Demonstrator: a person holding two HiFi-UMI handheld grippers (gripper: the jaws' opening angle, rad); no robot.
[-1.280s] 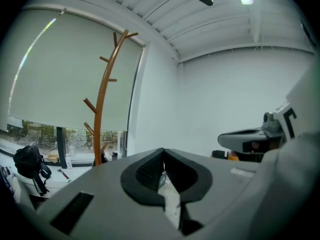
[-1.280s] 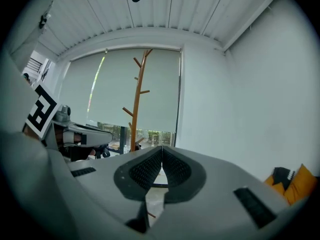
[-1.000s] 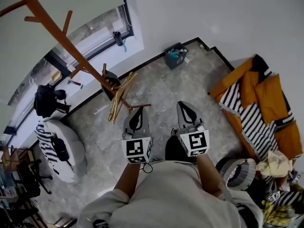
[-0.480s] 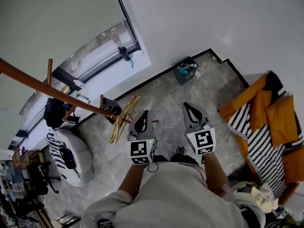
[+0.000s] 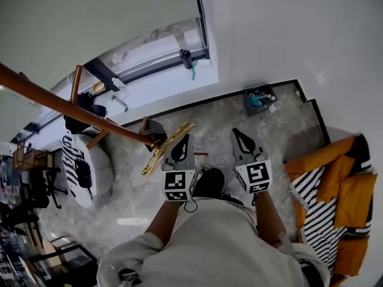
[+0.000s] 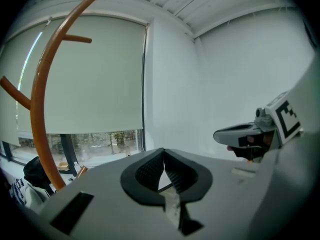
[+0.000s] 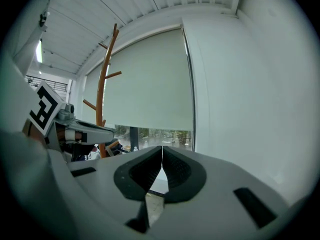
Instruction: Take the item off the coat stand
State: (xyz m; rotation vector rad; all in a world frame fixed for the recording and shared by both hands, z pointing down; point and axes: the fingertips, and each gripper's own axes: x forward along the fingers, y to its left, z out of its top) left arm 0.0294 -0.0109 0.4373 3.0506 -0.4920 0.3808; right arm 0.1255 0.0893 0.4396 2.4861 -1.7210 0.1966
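The coat stand (image 5: pixel 60 103) is an orange-brown wooden pole with short pegs, running from the upper left down to its base (image 5: pixel 157 145) just left of my left gripper. A black bag (image 5: pixel 78 119) sits by the pole's lower part; whether it hangs on a peg I cannot tell. It shows dark beside the pole (image 6: pixel 36 170) in the left gripper view. My left gripper (image 5: pixel 181 142) (image 6: pixel 163 151) and right gripper (image 5: pixel 241 137) (image 7: pixel 162 148) are side by side at waist height, both shut and empty. The stand (image 7: pixel 102 94) stands well ahead in the right gripper view.
A white round pouf (image 5: pixel 99 163) with a striped cloth stands left of the stand. An orange seat with striped fabric (image 5: pixel 335 184) is at the right. A small dark box of bottles (image 5: pixel 258 99) sits against the white wall. A window with a lowered blind (image 6: pixel 85 79) is ahead.
The head view has swung: the stand's pole now lies lower across the left, and the orange seat has slid to the right edge. Both grippers stay shut, side by side.
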